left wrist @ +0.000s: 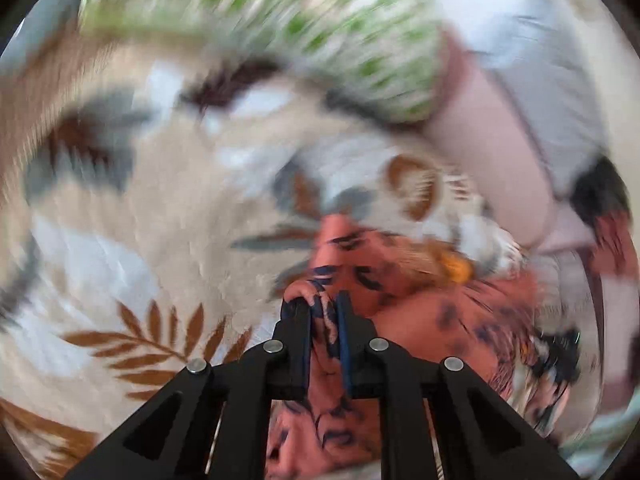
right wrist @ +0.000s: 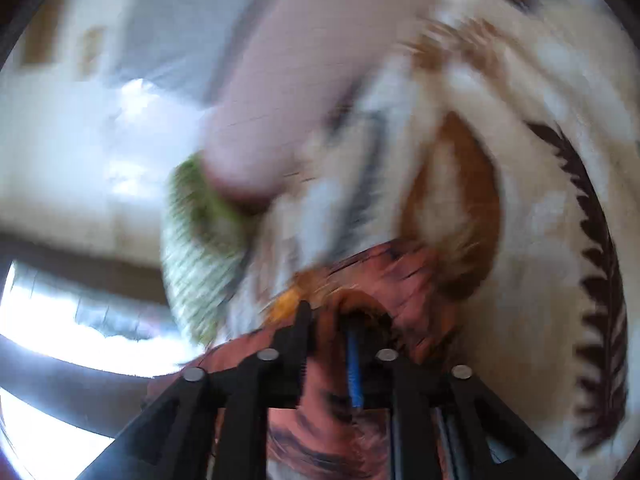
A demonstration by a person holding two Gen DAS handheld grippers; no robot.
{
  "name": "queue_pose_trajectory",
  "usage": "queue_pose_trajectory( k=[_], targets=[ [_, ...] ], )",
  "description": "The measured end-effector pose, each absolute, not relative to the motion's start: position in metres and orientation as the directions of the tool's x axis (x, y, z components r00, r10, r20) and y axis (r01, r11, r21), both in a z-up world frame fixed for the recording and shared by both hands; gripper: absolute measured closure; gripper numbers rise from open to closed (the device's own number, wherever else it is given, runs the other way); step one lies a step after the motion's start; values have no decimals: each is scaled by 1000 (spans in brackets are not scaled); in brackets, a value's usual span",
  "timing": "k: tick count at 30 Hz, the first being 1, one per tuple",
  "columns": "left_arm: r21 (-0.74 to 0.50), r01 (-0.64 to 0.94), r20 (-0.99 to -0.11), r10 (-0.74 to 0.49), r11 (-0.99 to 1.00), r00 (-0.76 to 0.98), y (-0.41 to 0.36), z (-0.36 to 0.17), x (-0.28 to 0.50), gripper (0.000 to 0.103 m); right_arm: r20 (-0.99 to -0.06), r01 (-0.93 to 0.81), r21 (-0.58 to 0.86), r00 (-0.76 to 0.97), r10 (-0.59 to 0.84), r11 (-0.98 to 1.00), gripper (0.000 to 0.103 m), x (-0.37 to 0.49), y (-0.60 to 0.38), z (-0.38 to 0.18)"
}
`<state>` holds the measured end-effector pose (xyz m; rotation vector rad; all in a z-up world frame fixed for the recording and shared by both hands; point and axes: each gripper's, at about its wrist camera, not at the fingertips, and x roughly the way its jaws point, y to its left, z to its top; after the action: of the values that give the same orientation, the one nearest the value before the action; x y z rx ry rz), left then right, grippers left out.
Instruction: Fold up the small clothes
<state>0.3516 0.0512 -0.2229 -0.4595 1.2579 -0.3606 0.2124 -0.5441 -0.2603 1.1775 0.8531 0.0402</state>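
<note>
The left tool (left wrist: 322, 312) and the right tool (right wrist: 326, 322) each clamped the salmon print garment (left wrist: 420, 304) above the leaf-patterned bedspread (left wrist: 168, 208).

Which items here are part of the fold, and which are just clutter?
In the job:
- salmon patterned garment, pinched by both grippers
- left gripper, shut on it
- right gripper, garment between its fingers

Just lying about:
- leaf-print bedcover underneath
- green-and-white patterned cloth at the far side
- pale pink bolster beside it

Heavy blur; finer detail unclear.
</note>
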Motion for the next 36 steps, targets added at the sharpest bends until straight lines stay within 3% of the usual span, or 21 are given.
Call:
queue_pose_trajectory(
  k=[1, 2, 4, 6, 8, 11, 13, 16, 22, 28, 32, 34, 36],
  targets=[
    [-525, -4, -819, -504, 851, 276, 49, -232, 350, 89, -599, 466, 798, 679, 424, 382, 64, 215, -553, -278],
    [-514, 7, -816, -492, 857, 304, 45, -234, 346, 87, -615, 505, 788, 672, 412, 352, 41, 211, -557, -289],
    [-512, 61, -787, -497, 857, 367, 45, -232, 331, 84, -593, 499, 805, 696, 404, 322, 32, 199, -561, -301],
    [-550, 63, -744, -523, 833, 415, 56, -228, 319, 79, -612, 482, 785, 701, 366, 389, 32, 188, -557, -295],
    [-570, 32, -705, -508, 821, 495, 72, -219, 309, 61, -625, 447, 759, 703, 338, 473, 32, 183, -547, -281],
    [-566, -8, -649, -440, 824, 620, 93, -202, 286, 47, -628, 386, 724, 712, 314, 572, 32, 193, -528, -258],
    [-531, 10, -673, -429, 847, 602, 90, -195, 278, 47, -616, 320, 696, 726, 306, 643, 32, 199, -505, -239],
    [-538, 127, -681, -518, 833, 518, 63, -189, 263, 47, -610, 247, 672, 719, 333, 698, 32, 211, -472, -224],
    [-537, 267, -732, -599, 801, 325, -19, -204, 258, 41, -632, 158, 640, 665, 398, 752, 32, 189, -410, -237],
    [-490, 244, -827, -535, 837, 171, -73, -243, 300, 41, -674, 154, 607, 619, 403, 779, 32, 150, -398, -265],
    [-446, 148, -864, -467, 883, 187, -70, -237, 348, 44, -651, 179, 652, 630, 423, 737, 32, 148, -409, -274],
    [-370, 107, -873, -385, 923, 299, -60, -205, 374, 46, -651, 188, 655, 632, 420, 732, 32, 146, -412, -274],
    [-383, 96, -827, -387, 919, 409, -45, -165, 386, 43, -659, 183, 636, 634, 405, 749, 32, 144, -409, -272]
  ],
)
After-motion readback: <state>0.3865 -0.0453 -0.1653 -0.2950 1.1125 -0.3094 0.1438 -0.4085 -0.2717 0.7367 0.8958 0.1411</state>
